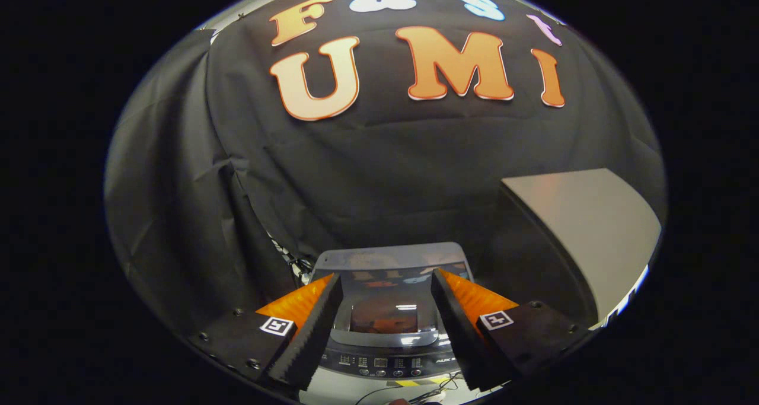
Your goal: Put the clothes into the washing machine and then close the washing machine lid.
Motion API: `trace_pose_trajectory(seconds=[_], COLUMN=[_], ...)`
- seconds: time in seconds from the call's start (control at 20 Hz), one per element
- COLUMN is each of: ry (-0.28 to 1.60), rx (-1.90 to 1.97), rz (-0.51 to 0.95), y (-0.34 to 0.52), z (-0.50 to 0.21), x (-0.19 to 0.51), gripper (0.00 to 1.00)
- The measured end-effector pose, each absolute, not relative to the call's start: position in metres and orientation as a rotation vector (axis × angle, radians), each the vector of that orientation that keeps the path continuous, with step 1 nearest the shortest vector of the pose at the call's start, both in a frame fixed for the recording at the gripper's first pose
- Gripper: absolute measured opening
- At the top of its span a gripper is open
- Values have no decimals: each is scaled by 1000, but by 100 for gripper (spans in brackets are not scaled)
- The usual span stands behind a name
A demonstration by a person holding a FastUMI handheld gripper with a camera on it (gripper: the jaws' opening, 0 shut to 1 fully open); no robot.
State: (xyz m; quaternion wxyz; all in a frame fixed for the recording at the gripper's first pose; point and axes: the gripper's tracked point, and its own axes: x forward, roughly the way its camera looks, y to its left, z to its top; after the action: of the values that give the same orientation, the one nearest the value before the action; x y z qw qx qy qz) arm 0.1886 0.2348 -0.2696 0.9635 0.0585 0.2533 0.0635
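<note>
Your gripper (386, 286) fingers are spread and hold nothing, hovering above the washer (388, 310). Its lid (388, 262) looks down, no clothes between them; swing low and you could clip it

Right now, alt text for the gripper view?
The gripper hangs open with nothing between its fingers, above a small washing machine whose glossy lid lies closed. Black cloth hangs behind, and a pale board stands beyond the right finger.

Grey table (599, 227), bare top, beside washing machine (388, 310)
</note>
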Motion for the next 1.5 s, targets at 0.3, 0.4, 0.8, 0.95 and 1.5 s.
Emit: trace_pose_trajectory(seconds=[0.3,0.4,0.8,0.95,1.5], ry=[395,357,156,90,-11], rx=[113,110,62,23,11], rz=[119,110,85,78,57], y=[189,169,86,63,31], z=[-191,-165,-64,-35,7], x=[168,156,110,91,44], gripper=[98,98,98,98,97])
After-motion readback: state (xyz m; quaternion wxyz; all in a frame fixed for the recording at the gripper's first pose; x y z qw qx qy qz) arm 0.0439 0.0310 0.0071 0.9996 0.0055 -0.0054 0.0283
